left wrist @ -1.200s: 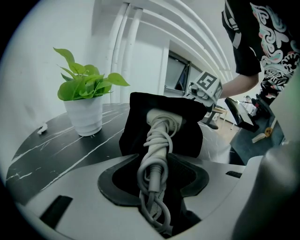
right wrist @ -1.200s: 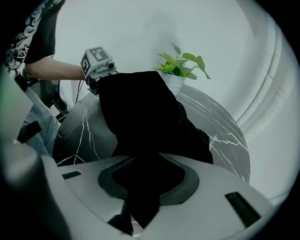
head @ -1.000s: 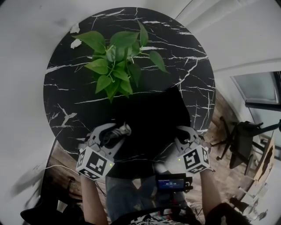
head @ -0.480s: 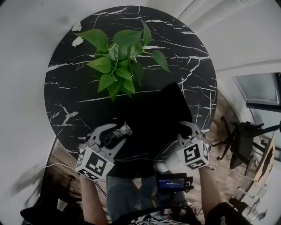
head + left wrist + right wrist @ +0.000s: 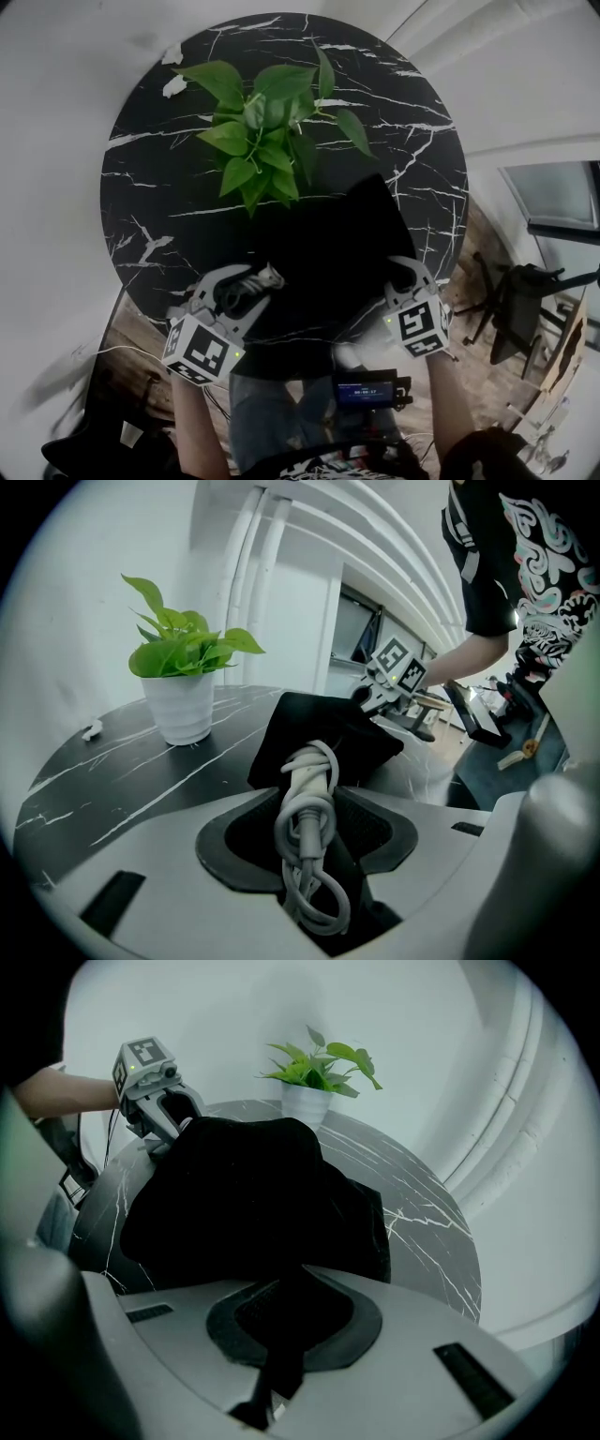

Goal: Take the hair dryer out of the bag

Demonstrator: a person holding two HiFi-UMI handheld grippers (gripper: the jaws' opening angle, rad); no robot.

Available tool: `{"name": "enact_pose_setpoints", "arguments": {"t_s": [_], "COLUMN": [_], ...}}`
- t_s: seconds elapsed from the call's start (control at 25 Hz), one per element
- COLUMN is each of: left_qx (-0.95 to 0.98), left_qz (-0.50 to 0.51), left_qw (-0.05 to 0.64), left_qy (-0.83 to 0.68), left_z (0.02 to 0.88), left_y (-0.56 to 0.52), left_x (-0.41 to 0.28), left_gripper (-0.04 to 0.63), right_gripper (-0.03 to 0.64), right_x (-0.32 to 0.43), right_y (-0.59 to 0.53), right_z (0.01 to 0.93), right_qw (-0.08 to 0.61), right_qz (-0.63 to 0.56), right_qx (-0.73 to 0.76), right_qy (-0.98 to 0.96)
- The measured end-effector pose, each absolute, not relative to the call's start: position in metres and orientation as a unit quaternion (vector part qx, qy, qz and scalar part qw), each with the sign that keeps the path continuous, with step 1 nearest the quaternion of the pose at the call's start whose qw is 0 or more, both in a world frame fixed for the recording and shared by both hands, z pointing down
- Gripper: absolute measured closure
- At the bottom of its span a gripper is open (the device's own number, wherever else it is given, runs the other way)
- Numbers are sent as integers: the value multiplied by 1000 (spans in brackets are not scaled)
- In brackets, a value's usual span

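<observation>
Dim, even light — fisheye-warped edges

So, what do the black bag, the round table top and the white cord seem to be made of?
The bag looks like soft matte cloth: it folds and sags. The table top looks like polished black marble, or an imitation, with white veins. The cord seems smooth rubbery plastic: it bends in tight loops.
</observation>
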State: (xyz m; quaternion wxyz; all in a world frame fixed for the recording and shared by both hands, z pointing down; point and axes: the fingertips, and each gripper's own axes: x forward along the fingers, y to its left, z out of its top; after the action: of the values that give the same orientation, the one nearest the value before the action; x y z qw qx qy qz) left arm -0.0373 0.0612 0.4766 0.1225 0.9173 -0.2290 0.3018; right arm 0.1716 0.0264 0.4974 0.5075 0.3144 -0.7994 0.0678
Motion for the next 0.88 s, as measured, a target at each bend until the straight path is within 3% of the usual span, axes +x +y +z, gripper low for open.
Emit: {"name": "enact_pose_setpoints", "arguments": {"t_s": [0.88], "left_qx": [903], "left_qz": [330], "left_qw": [131], "left_qy": [-241], "left_z": [482], "left_y": [70], "left_x": [-65], "left_gripper": [405], "right_gripper": [595], "right_x": [173], "right_y": [24], "right_z": [497], "right_qw": [487], "right_qz": [90], "right_qx": [328], "right_qy": [-804]}}
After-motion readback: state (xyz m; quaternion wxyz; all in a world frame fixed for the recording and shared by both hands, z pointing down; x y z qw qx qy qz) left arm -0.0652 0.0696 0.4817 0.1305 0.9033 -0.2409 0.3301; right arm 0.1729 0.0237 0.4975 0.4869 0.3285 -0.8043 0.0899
